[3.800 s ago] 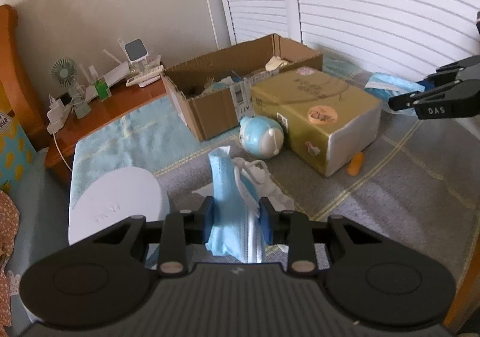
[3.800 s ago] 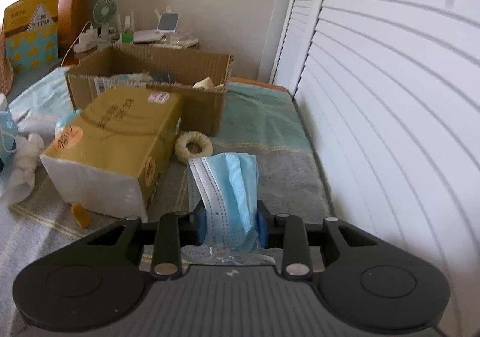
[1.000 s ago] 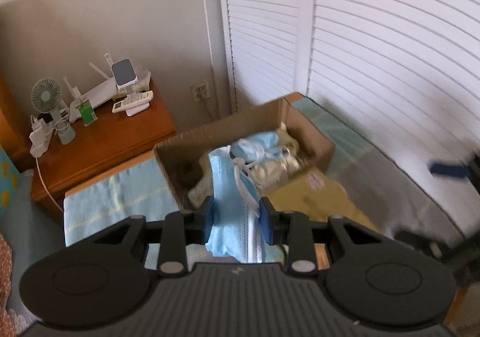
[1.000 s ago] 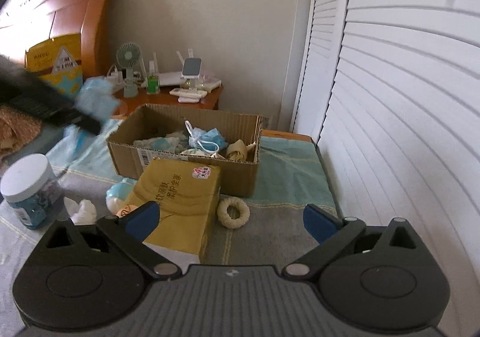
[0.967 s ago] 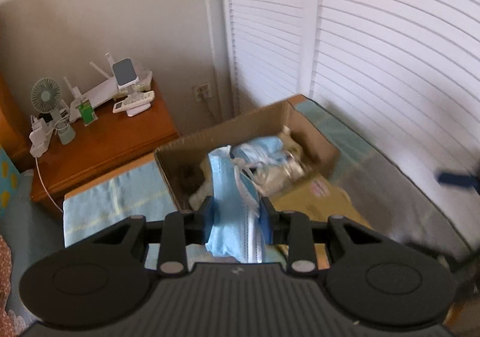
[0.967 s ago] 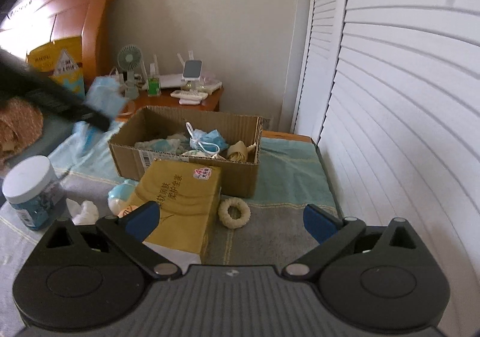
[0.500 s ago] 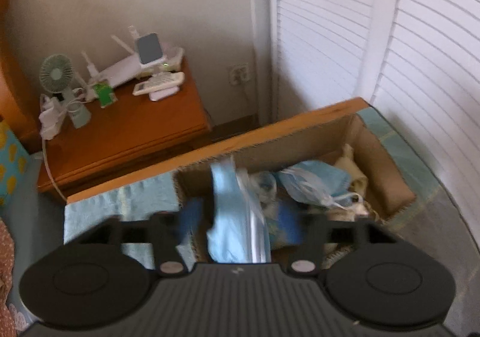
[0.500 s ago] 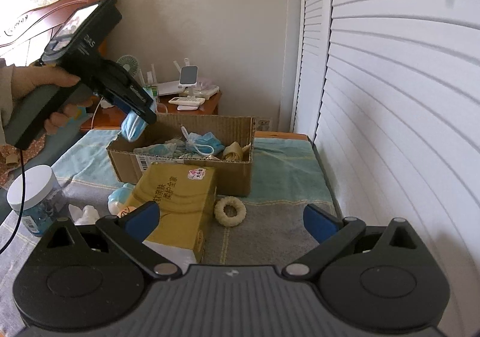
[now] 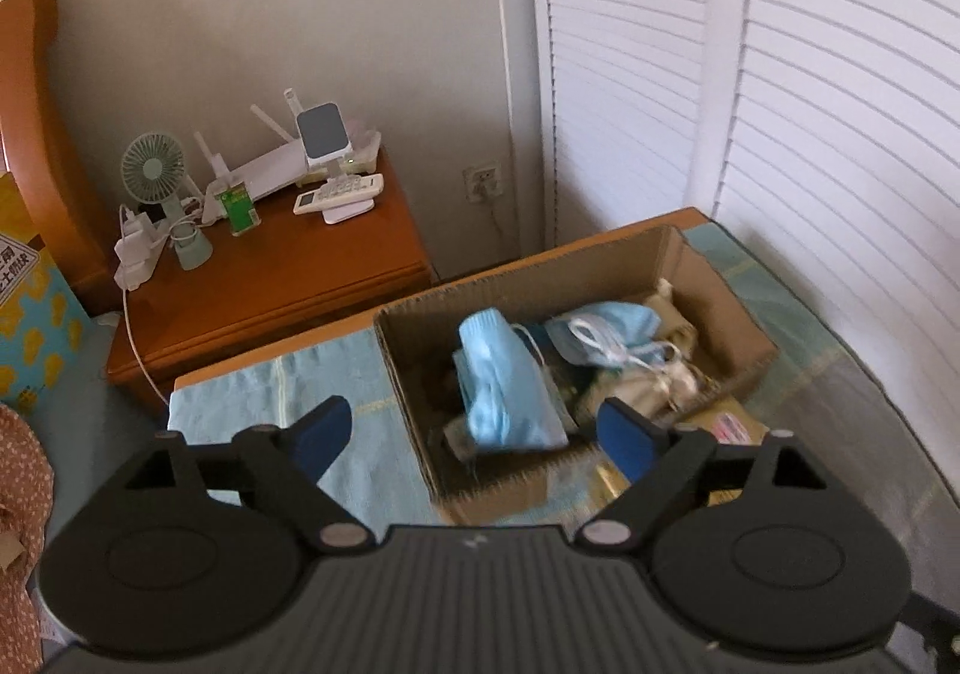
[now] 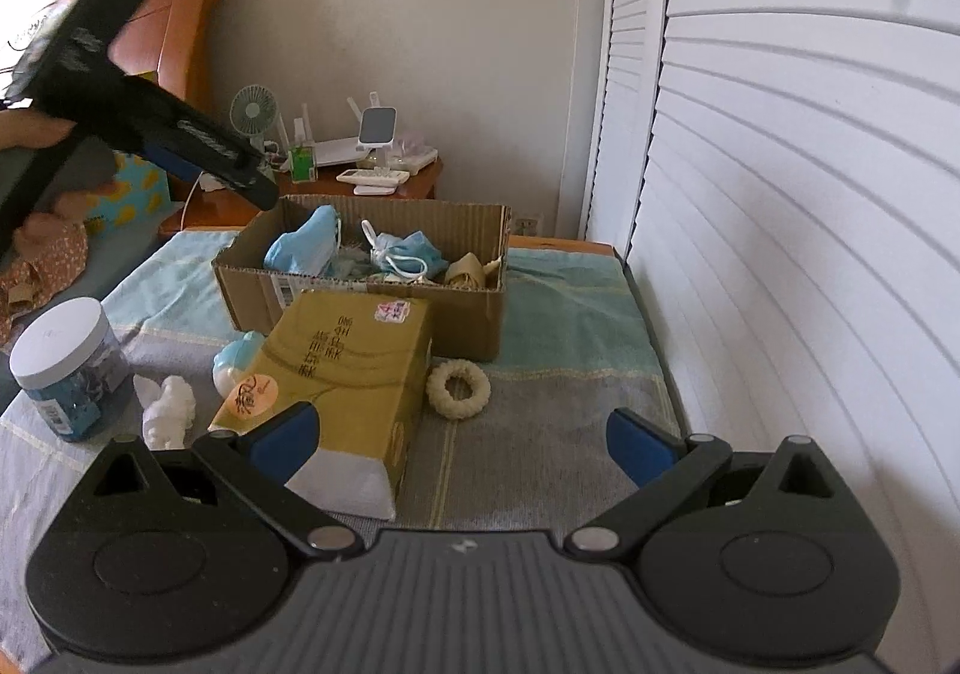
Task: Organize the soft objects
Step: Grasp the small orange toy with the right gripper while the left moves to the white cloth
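Opening over the brown cardboard box (image 9: 708,278), the left gripper (image 9: 474,434) clamps nothing, so the pale blue pleated face mask (image 9: 504,380) might snag the rim; the right gripper (image 10: 462,446) gapes empty.

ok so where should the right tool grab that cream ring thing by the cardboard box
Take the cream ring across one side of its band, one finger in the centre hole and one outside. It lies flat on the blanket, so come from above. Its right side looks clearest, since the yellow box sits close on its left.
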### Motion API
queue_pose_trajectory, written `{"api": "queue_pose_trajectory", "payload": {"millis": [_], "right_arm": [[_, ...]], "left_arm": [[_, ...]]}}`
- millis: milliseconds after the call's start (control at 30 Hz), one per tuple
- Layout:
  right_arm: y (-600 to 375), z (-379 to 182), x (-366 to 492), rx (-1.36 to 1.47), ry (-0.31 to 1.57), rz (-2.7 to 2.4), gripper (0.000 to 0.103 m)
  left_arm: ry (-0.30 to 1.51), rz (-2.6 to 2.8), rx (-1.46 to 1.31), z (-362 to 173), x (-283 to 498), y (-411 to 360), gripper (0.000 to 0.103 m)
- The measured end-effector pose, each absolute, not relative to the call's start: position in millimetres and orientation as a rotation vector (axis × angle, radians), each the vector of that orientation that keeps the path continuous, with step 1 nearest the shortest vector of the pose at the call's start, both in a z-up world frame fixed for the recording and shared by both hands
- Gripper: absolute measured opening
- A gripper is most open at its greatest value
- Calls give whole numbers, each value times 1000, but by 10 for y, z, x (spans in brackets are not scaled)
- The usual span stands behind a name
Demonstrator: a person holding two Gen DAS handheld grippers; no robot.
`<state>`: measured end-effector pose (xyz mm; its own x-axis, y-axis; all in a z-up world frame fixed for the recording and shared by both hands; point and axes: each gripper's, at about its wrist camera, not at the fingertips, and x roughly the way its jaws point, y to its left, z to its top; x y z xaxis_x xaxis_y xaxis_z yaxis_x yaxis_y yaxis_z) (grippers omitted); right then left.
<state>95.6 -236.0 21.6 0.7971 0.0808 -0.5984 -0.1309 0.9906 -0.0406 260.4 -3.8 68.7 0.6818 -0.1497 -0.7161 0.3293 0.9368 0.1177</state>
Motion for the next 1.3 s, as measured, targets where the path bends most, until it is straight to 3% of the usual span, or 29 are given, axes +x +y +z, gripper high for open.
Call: {"api": "queue_pose_trajectory", "payload": {"millis": [333, 767, 1300], "right_arm": [[-2265, 147, 866, -80, 646, 132, 103], [-2073, -62, 832, -88, 705, 151, 103], [-1728, -374, 1051, -119, 785, 124, 102]], "left_arm": [[732, -308, 239, 713, 1892, 105, 91], [704, -294, 307, 313, 1069, 206, 96], [767, -386, 314, -126, 1021, 264, 98]]}}
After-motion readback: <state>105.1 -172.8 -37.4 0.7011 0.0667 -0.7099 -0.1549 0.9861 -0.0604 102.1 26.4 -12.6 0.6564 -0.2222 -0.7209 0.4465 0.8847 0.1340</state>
